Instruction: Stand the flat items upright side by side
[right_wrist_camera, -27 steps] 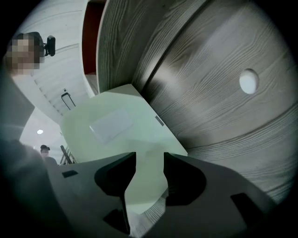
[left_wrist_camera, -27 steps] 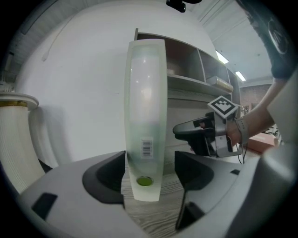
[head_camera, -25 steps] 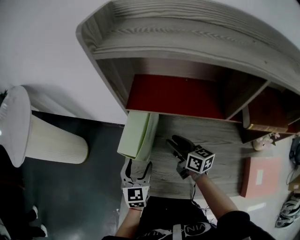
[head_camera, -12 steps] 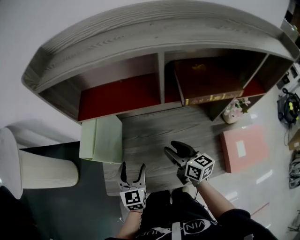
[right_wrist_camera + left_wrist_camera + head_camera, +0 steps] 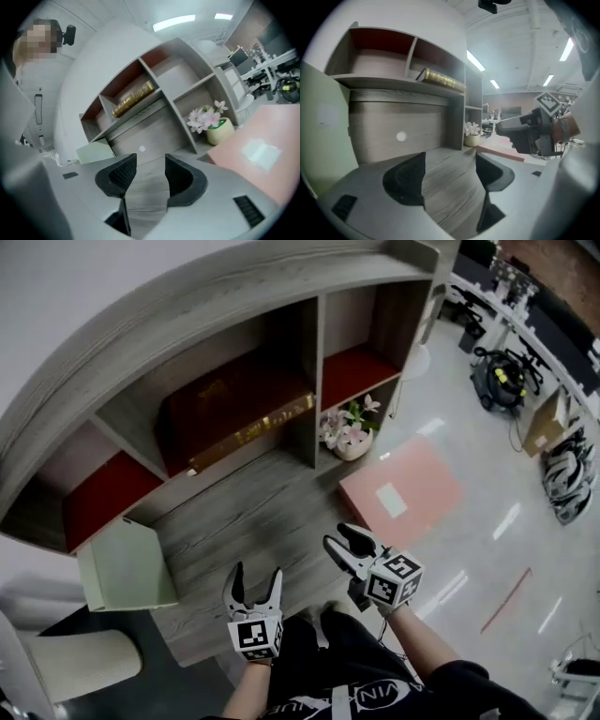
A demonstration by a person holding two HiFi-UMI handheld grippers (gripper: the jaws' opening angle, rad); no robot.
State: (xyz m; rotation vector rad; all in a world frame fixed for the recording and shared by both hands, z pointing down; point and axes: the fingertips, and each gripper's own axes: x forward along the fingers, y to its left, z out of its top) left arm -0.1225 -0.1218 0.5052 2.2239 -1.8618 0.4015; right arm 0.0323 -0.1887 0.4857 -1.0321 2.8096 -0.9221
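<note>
A pale green flat item (image 5: 122, 563) stands at the left end of the wooden desk (image 5: 253, 521); it also fills the left edge of the left gripper view (image 5: 318, 126) and shows small in the right gripper view (image 5: 96, 152). A pink flat item (image 5: 401, 493) with a white label lies flat just right of the desktop (image 5: 262, 154). My left gripper (image 5: 253, 585) (image 5: 450, 176) is open and empty over the desk's front edge. My right gripper (image 5: 342, 547) (image 5: 146, 176) hovers a little right of it, jaws moderately apart with nothing between them.
The shelf unit (image 5: 309, 343) rises behind the desk. A dark red book (image 5: 234, 409) with a gold edge lies in one cubby, and a pot of pink flowers (image 5: 349, 432) stands by the divider. A pale ribbed cylinder (image 5: 75, 667) stands on the floor at the left.
The head view has swung right, from the green item toward the pink one. Both grippers have travelled right along the desk front. Their jaws look the same as before.
</note>
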